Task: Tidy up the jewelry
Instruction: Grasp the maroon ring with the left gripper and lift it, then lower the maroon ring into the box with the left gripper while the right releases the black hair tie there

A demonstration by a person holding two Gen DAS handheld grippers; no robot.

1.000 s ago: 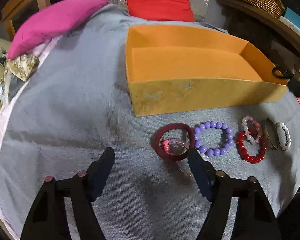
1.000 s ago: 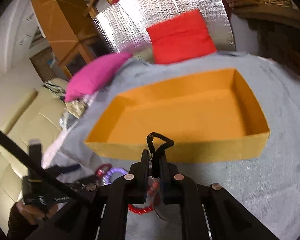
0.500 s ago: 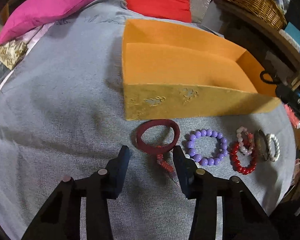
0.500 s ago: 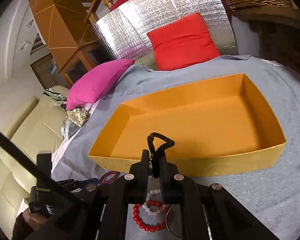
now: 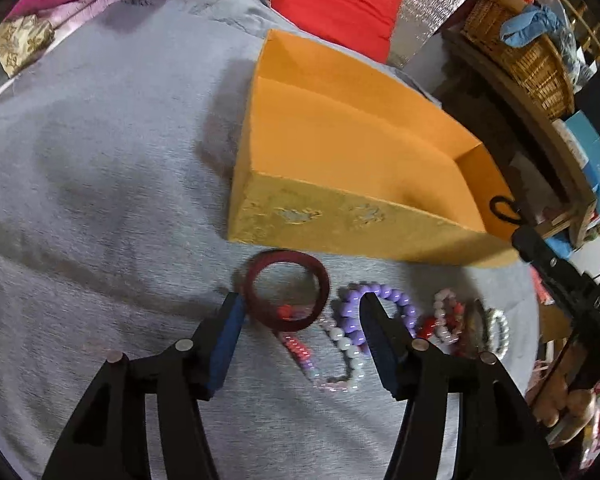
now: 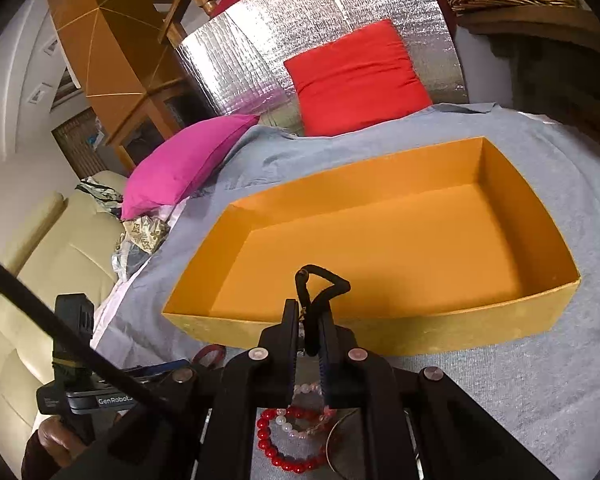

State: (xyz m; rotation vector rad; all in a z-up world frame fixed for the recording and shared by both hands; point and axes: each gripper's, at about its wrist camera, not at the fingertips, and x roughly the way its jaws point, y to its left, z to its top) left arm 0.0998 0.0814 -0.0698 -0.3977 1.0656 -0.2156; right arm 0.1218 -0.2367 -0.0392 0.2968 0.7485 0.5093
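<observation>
Dark red bangle (image 5: 287,295): flat on the grey cloth (image 5: 100,200), just in front of the orange box's near wall, a small pink-red bead piece inside its ring.
Left claw (image 5: 302,312): parted, jaws just widened again after narrowing; left finger (image 5: 226,336) at the bangle's outer edge, right finger (image 5: 376,336) over the purple bead bracelet (image 5: 380,308); nothing pressed between the pads.
Loose bead strand (image 5: 328,364): pink, white and lilac, trailing on the cloth between the left claw's fingers.
Other bracelets: red bead bracelet (image 6: 288,440) with a pale pink-white one (image 6: 300,420) lying across it, white pearl bracelet (image 5: 498,330) at the far right of the row, all on the cloth.
Right claw (image 6: 312,320): closed tight on a black cord loop (image 6: 320,284), held over the box's near rim.
Orange box (image 6: 380,328): open-topped, nothing visible inside.
Surroundings: red cushion (image 6: 360,76) and magenta cushion (image 6: 188,160) beyond the box, silver foil panel (image 6: 260,56), wicker basket (image 5: 528,56), cream sofa (image 6: 40,272).
</observation>
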